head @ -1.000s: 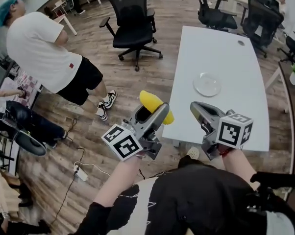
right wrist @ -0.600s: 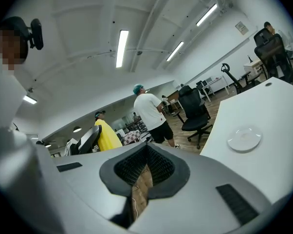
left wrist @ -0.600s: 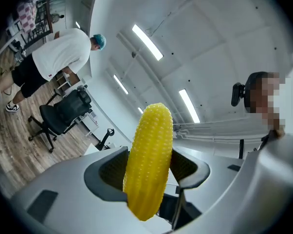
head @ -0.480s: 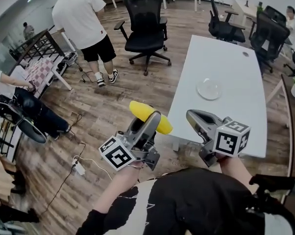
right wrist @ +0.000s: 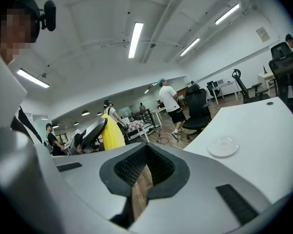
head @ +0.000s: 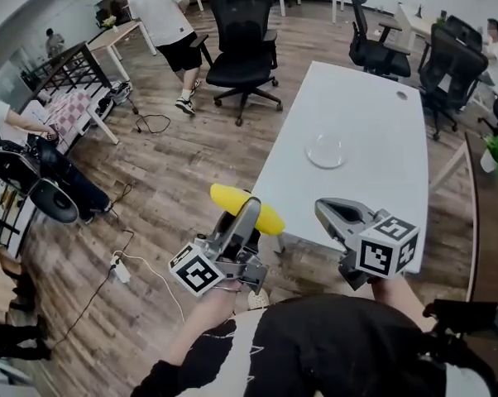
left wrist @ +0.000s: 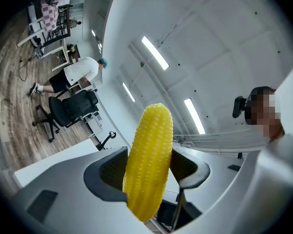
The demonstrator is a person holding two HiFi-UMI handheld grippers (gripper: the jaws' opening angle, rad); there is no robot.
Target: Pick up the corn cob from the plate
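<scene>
Two grippers are up in front of the person, and only the left gripper carries anything: it is clamped on the corn cob, pads pressing the cob's two sides near its middle. The cob is bright, even yellow all over. Neat rows of small rounded kernels run along its length, and it narrows to a blunt, rounded end. It sits crosswise in the grip, so both ends stick out past the jaws. In the left gripper view one end rises high above the pads while the other hangs just below them. From the head view the cob is in the air over the wooden floor, at the near corner of the white table, with one end just overlapping the table's edge. The plate, clear and round, lies on the tabletop with nothing on it, well apart from the cob. The right gripper is beside the left one, over the near end of the table. Its jaws are drawn together at the tips with nothing between them, and only a sliver of floor shows through the hollow between the pads. Beyond the table a black office chair stands on the floor, and a person in a white shirt is near it.
</scene>
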